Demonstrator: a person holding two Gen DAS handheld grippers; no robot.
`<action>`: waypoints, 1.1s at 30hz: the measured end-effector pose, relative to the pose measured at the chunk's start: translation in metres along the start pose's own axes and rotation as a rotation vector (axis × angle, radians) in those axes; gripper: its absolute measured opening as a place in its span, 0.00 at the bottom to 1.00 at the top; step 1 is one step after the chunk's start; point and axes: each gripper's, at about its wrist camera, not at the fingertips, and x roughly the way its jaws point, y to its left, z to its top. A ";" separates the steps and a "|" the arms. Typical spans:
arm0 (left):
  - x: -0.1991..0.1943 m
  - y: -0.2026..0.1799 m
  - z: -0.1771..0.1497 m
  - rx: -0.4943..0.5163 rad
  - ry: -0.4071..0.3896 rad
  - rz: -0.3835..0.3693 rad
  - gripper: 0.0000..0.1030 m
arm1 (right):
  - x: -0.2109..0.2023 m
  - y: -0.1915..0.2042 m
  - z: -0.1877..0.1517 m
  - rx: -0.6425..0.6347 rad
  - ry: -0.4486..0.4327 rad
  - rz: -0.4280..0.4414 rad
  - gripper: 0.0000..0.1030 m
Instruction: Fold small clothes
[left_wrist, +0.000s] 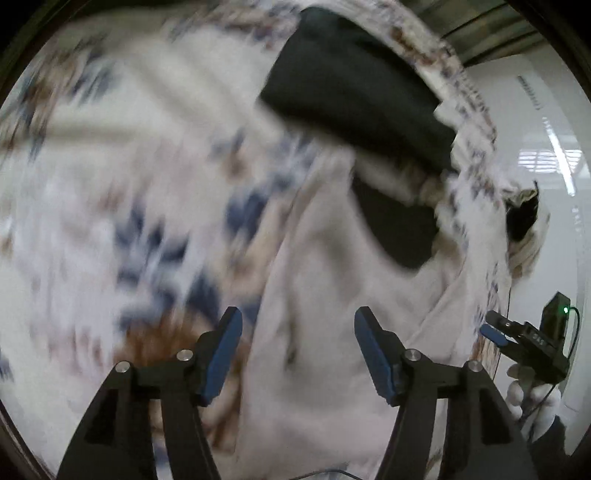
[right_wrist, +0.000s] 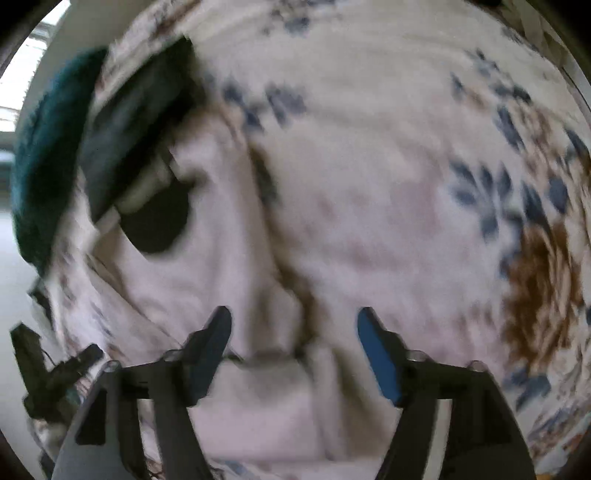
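A pale pinkish-white garment (left_wrist: 325, 295) lies rumpled on a floral cloth (left_wrist: 129, 221); the right wrist view shows it too (right_wrist: 221, 240). Both views are motion-blurred. A black garment (left_wrist: 354, 92) lies beyond it, also in the right wrist view (right_wrist: 133, 122). My left gripper (left_wrist: 297, 328) is open just above the pale garment, with nothing between the pads. My right gripper (right_wrist: 293, 328) is open over a fold of the same garment; it also shows at the right edge of the left wrist view (left_wrist: 495, 328).
The white cloth with blue and brown flowers (right_wrist: 498, 184) covers the work surface. A dark teal item (right_wrist: 44, 155) lies at the far left edge. A white glossy surface (left_wrist: 546, 110) lies beyond the cloth's edge.
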 end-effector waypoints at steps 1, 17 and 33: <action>0.003 -0.007 0.014 0.028 -0.011 0.019 0.59 | 0.004 0.009 0.014 -0.025 -0.006 -0.008 0.71; 0.100 -0.088 0.081 0.506 0.100 0.234 0.02 | 0.107 0.121 0.137 -0.409 0.095 -0.249 0.06; -0.070 -0.048 -0.078 0.167 -0.076 0.014 0.02 | -0.046 0.085 -0.044 -0.375 -0.049 -0.071 0.05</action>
